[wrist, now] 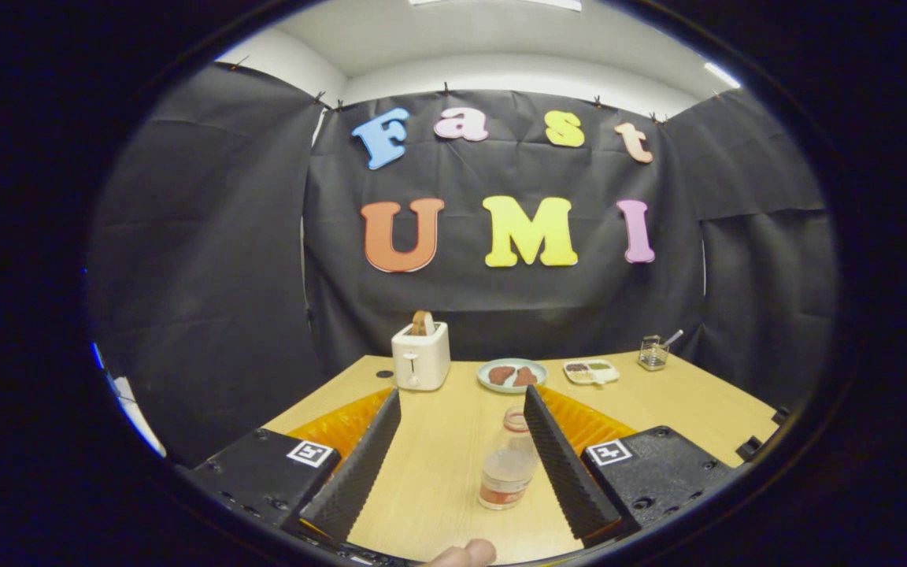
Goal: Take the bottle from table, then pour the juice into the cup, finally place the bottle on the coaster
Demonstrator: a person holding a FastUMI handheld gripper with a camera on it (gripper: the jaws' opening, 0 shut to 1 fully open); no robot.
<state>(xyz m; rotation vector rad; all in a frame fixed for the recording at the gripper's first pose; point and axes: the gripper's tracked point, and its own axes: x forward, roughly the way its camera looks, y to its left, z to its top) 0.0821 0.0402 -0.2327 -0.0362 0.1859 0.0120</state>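
Wooden table (438,465); clear bottle (507,471) between spread gripper (461,457) fingers.

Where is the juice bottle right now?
In the gripper view, the bottle stands upright on the wooden table between the open gripper fingers, close beside the right one, with the plate beyond it.

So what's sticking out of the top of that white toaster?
A brown slice of bread stands in the toaster's slot, its rounded top poking out; the lower part is hidden inside. The open claw is nearer, with the bottle between its fingers, untouched.
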